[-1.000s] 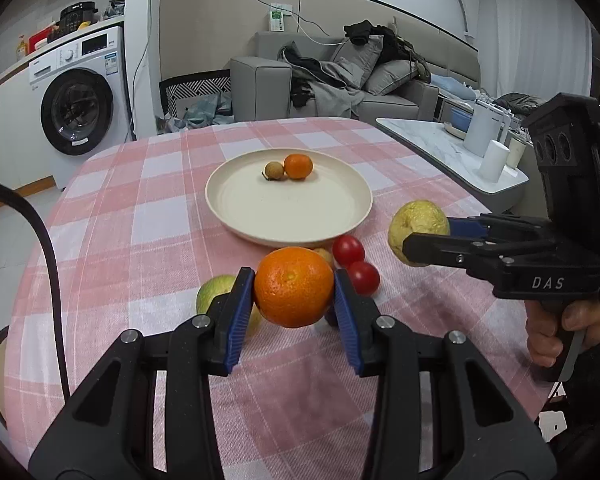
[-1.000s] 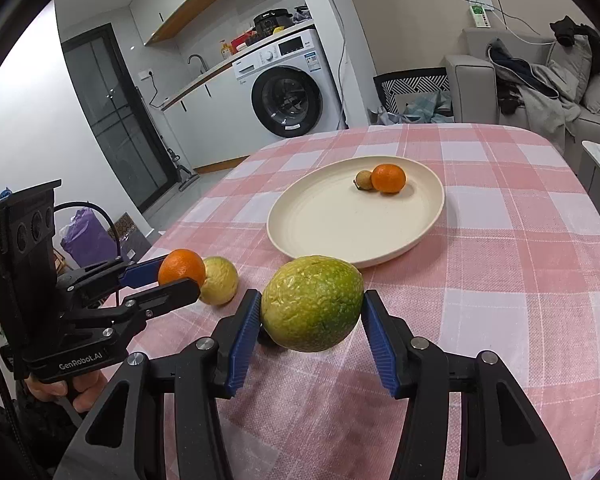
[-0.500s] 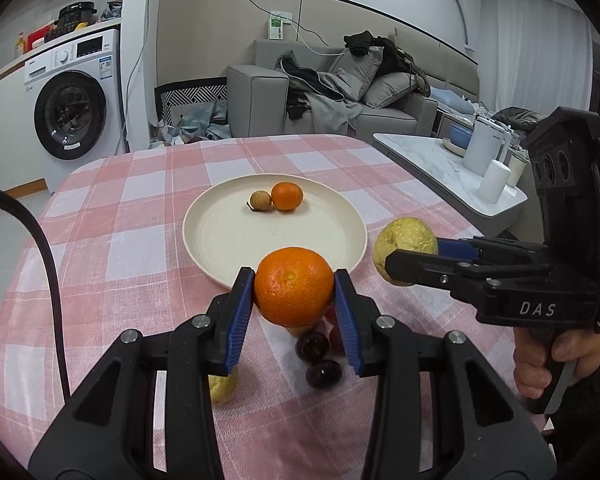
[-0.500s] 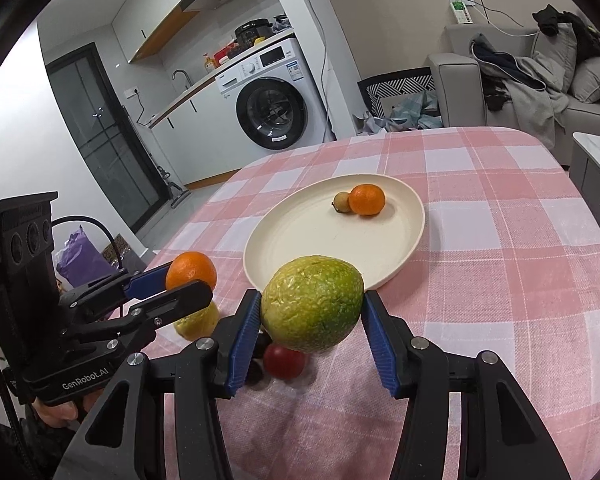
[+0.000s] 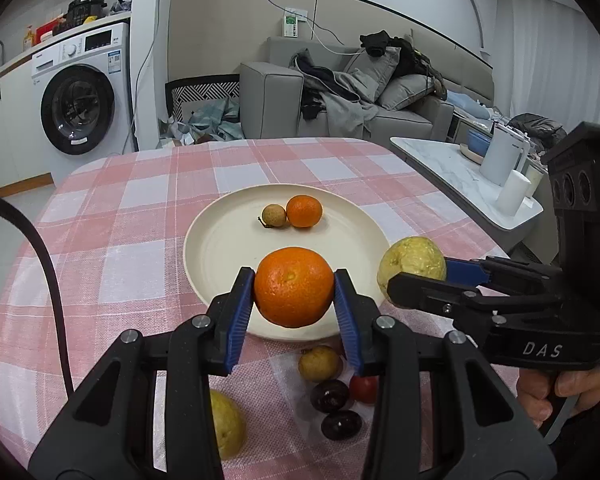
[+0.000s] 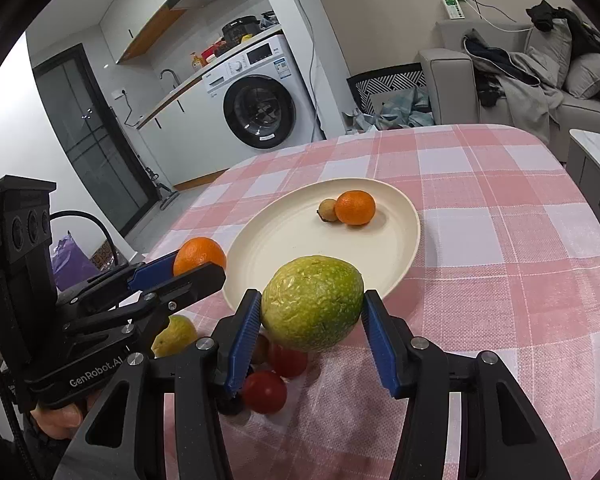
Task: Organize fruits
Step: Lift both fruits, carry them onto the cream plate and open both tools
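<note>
My left hand-held gripper [image 5: 293, 294] clamps an orange [image 5: 293, 286] over the plate's [image 5: 219, 248] near rim; my right hand-held gripper [image 6: 312, 326] grips a green fruit [image 6: 312, 307] just before that rim. Dropping either fruit carelessly could send it rolling into the tangerine [image 5: 304, 211] and longan [image 5: 273, 214] farther back.

The left tool [image 5: 293, 307] hides part of a yellow fruit [image 5: 228, 424] (kind unclear) and the plate's [image 5: 219, 236] near rim.

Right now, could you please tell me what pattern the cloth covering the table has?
The tablecloth has pink-and-white checks, clearest in the right wrist view.
</note>
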Tool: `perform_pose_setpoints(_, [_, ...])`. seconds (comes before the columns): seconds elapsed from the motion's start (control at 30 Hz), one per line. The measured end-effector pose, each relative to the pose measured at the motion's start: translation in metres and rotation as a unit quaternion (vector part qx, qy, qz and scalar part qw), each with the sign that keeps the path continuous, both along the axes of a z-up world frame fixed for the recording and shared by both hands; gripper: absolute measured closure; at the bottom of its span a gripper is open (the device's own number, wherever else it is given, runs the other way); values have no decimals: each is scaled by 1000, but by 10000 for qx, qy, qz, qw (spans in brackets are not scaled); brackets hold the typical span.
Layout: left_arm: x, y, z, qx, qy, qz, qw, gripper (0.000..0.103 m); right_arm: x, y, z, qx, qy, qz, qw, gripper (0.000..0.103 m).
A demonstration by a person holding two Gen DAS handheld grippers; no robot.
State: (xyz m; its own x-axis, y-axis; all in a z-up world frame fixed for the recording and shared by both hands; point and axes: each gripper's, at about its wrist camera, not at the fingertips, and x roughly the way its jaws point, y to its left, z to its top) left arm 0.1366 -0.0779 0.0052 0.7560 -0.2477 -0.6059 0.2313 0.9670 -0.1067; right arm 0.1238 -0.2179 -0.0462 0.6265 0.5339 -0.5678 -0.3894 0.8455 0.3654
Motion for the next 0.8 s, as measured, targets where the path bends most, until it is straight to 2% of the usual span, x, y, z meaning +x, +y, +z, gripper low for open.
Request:
perform_pose_setpoints(0.2, [13, -9, -8, 134, 27, 10, 9999, 66, 10, 0, -4, -34, 71, -158, 9998, 51])
perform_pose_setpoints(0.8, [51, -12, -30, 209, 370, 238, 9988, 66, 37, -3, -10, -260, 166, -631, 9975, 50])
